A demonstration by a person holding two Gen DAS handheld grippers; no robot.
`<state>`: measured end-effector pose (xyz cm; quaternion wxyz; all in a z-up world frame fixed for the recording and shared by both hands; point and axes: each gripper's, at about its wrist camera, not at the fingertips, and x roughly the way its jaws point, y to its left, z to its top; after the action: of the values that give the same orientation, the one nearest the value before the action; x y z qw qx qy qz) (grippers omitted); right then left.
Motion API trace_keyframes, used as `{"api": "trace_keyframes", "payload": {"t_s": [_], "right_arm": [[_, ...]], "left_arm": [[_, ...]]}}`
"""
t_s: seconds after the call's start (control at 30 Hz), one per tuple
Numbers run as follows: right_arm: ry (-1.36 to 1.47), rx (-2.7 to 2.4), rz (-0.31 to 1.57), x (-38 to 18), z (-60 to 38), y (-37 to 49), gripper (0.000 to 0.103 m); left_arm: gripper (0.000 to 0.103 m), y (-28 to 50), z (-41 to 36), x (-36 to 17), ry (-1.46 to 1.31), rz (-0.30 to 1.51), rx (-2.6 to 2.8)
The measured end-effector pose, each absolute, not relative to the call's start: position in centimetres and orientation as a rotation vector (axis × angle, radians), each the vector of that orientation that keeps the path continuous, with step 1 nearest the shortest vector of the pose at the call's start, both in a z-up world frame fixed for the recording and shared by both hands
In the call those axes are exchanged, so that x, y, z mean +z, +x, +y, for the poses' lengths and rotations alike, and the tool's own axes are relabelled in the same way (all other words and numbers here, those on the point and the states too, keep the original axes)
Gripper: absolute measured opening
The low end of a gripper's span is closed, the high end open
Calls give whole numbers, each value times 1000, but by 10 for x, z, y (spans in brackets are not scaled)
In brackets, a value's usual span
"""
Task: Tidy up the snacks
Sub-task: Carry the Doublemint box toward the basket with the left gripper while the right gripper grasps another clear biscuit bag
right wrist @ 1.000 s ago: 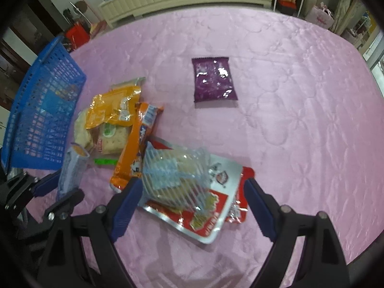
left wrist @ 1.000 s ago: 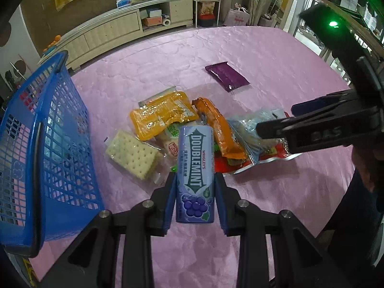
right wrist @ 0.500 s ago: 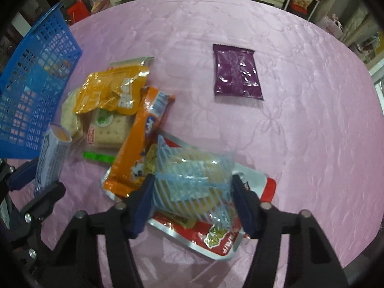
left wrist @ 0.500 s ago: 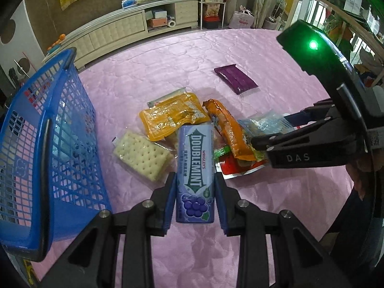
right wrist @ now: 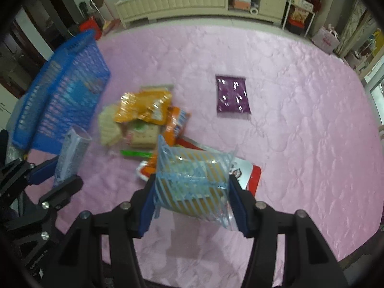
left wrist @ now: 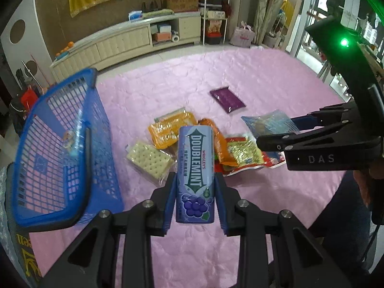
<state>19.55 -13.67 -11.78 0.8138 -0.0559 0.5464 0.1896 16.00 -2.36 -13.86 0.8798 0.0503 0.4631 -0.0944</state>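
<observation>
My left hand-held gripper [left wrist: 194, 192] pinches the tall purple Doublemint gum tin [left wrist: 195, 172]; the right hand-held gripper [right wrist: 192, 199], jaws just closed, clamps a blue-striped clear cracker bag [right wrist: 192, 180] above the pink-clothed desk [right wrist: 300, 144]. I judge both should clear the blue plastic basket [left wrist: 50, 158] rim before release.

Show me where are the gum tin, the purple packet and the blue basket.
gum tin [left wrist: 195, 168]: left wrist view, label middle.
purple packet [right wrist: 232, 94]: right wrist view, packet middle.
blue basket [left wrist: 93, 110]: left wrist view, mesh wall.
</observation>
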Motion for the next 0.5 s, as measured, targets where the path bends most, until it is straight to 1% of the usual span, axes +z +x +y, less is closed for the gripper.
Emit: {"api": "trace_keyframes", "payload": {"t_s": [0.2,0.5], "right_arm": [[-116,460,1080,-70,-124,178,61],[-108,553,994,-24,-80,174,61]], "left_arm": [[29,143,-18,-98,101,888,-187],[29,129,12,-43,101,796,-145]]}}
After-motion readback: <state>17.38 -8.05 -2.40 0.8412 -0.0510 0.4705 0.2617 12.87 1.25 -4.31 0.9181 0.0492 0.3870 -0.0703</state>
